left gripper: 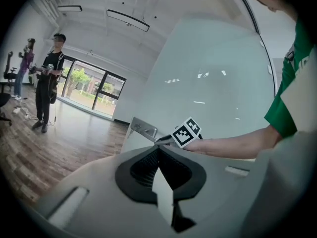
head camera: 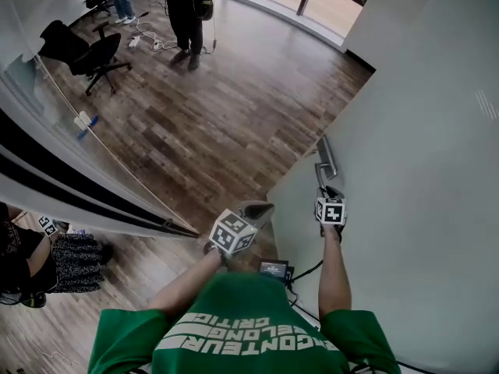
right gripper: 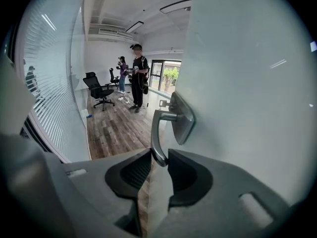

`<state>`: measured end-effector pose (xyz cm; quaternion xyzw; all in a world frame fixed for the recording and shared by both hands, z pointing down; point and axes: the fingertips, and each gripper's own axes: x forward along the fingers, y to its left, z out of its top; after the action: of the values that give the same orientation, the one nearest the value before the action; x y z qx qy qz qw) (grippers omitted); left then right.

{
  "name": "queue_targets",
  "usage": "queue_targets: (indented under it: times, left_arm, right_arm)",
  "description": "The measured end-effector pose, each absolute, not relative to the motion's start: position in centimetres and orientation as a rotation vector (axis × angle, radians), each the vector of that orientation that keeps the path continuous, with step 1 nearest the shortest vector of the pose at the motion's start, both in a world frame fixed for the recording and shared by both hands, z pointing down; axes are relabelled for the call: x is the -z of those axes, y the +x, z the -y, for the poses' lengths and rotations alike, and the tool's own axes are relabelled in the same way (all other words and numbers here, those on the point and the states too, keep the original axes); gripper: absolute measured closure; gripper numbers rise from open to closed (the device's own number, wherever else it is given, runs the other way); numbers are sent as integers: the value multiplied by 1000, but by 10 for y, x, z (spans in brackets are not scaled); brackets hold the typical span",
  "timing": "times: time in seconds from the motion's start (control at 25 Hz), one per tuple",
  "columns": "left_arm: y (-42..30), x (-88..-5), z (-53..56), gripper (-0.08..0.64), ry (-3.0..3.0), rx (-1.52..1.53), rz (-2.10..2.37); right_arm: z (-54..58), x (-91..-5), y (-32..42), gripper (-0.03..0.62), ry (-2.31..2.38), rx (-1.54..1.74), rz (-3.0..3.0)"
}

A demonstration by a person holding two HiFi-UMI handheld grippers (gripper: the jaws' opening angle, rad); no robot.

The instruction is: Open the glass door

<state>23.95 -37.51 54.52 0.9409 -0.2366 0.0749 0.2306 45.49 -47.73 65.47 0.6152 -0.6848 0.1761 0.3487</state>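
The frosted glass door (head camera: 413, 154) stands swung open at the right, its edge toward me. Its metal lever handle (head camera: 325, 162) hangs downward on a plate. My right gripper (head camera: 328, 195) is shut on the lower end of the door handle (right gripper: 157, 143), which sits pinched between the two black pads (right gripper: 182, 168). My left gripper (head camera: 262, 208) floats just left of the door's edge with its jaws together and nothing in them. In the left gripper view the left gripper (left gripper: 158, 148) points at the handle plate (left gripper: 142, 129) and at the right gripper's marker cube (left gripper: 187, 132).
A striped glass partition (head camera: 70, 178) runs along the left. A black office chair (head camera: 87, 53) and two standing people (head camera: 185, 10) are farther back on the wood floor (head camera: 226, 107). A seated person (head camera: 35, 259) is at lower left. A small device with a cable (head camera: 274, 269) lies by the door's foot.
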Motion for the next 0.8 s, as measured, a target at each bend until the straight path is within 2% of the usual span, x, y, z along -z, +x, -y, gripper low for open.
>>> queue_targets:
  times: [0.44,0.8]
  left_arm:
    - [240,-547,388,543,2609,-192,536]
    - [243,-546,396,543,2617,-203,506]
  right_arm:
    - [485,-666,502,508,1672,-471,1658]
    - [492,-670,538,511,1749,-616,1692]
